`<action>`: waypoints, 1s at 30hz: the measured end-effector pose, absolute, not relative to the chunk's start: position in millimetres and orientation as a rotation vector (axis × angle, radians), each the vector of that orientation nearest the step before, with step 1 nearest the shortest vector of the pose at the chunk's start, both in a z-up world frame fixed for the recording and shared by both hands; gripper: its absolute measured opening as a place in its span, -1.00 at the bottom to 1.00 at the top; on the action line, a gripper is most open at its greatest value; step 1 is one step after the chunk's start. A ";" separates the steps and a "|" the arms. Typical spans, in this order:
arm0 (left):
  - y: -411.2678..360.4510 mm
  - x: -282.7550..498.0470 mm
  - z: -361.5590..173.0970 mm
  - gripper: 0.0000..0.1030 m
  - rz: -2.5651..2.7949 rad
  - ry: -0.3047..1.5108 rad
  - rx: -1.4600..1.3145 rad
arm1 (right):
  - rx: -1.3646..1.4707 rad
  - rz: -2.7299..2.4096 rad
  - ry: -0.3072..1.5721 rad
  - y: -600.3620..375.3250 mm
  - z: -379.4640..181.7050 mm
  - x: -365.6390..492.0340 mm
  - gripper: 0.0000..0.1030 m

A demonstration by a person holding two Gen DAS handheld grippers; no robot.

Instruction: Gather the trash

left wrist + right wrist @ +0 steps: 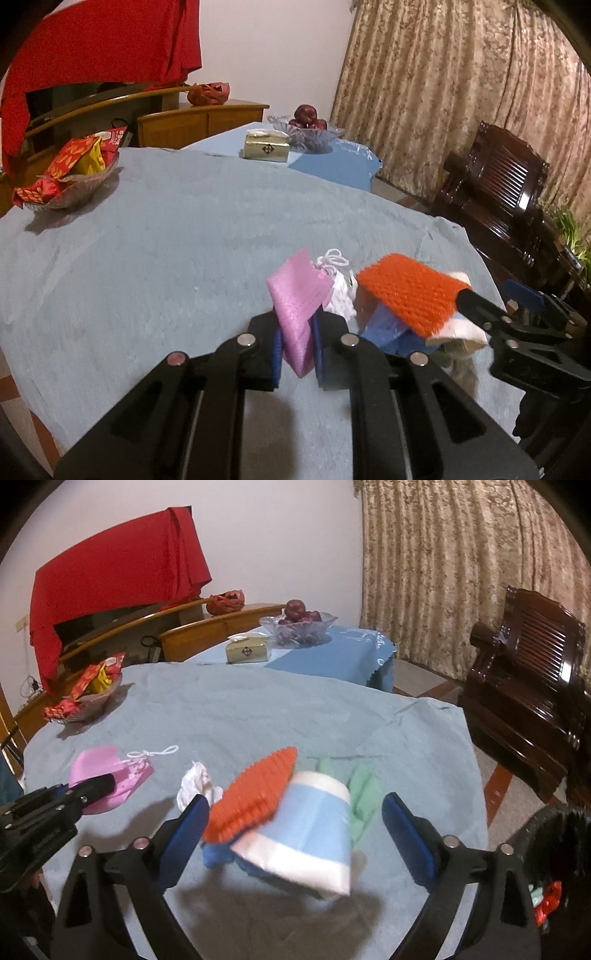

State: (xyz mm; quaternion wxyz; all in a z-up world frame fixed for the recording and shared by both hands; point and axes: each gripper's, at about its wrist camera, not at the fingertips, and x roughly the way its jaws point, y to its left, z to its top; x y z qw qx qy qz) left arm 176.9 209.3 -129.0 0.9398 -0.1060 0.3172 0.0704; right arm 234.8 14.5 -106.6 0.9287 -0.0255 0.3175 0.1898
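Left tongs (297, 354) pinched on the pink mask (299, 295); right tongs (295, 823) spread wide around the cup bundle (295, 827), pads clear of it.

The mask hangs lifted just above the tabletop (166, 240). Between the right blue pads sits a blue-and-white paper cup with an orange foam net against it. Best, I judge, to centre that bundle and close squarely on the cup wall, not the slippery net. A white tissue (197, 786) and green scrap (364, 794) lie beside it; the black bin (554, 834) waits at right.
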 end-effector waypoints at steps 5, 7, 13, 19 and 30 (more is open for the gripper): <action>213.8 180.2 -127.2 -0.76 0.150 0.641 -0.217 | -0.065 0.412 0.712 28.3 -115.4 247.6 0.18; 214.4 181.0 -127.3 -0.76 0.147 0.644 -0.213 | -0.071 0.415 0.733 31.3 -117.9 247.9 -0.02; 214.0 180.3 -127.1 -0.76 0.145 0.644 -0.212 | -0.076 0.484 0.744 33.8 -115.4 240.3 -0.77; 203.5 176.9 -120.4 -0.76 0.127 0.630 -0.194 | -0.014 0.525 0.709 21.7 -96.7 227.1 -0.78; 159.4 167.7 -74.5 -0.76 0.048 0.551 -0.160 | 0.037 0.481 0.549 -29.6 -33.2 191.4 -0.78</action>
